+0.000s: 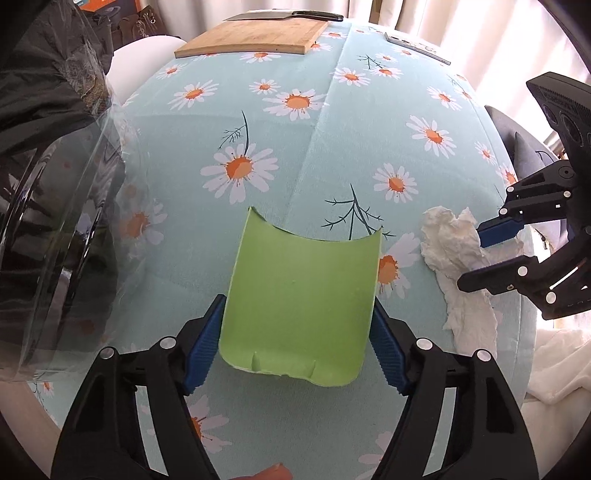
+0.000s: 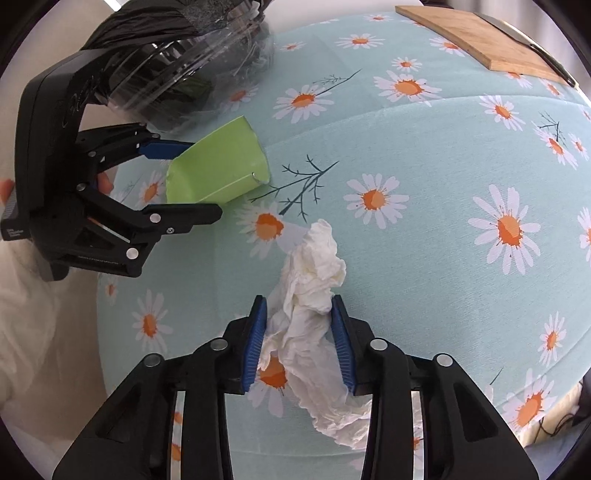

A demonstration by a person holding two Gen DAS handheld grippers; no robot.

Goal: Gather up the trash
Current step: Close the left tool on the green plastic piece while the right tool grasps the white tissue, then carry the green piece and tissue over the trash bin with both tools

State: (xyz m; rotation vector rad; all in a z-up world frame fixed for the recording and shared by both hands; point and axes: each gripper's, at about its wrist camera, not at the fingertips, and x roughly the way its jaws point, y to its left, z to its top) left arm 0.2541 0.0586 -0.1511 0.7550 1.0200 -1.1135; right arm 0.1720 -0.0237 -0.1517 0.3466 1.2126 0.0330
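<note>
A piece of green plastic (image 1: pixel 299 288), curved and torn along its far edge, lies on the daisy tablecloth (image 1: pixel 295 147). My left gripper (image 1: pixel 297 306) points down over it, its blue pads (image 1: pixel 205 343) against the piece's two sides. To the right lies a crumpled white tissue (image 1: pixel 454 243). My right gripper (image 2: pixel 298 301) straddles the tissue (image 2: pixel 314 280), with both pads (image 2: pixel 341 343) pressing into the paper. In the right wrist view the left gripper (image 2: pixel 205 179) is seen clamped on the green piece (image 2: pixel 218 166).
A black trash bag with a clear plastic container (image 1: pixel 55 221) stands at the table's left, close to the green piece. A wooden cutting board (image 1: pixel 255 37) and a knife (image 1: pixel 317 15) lie at the far edge. The table's edge drops off just right of the tissue.
</note>
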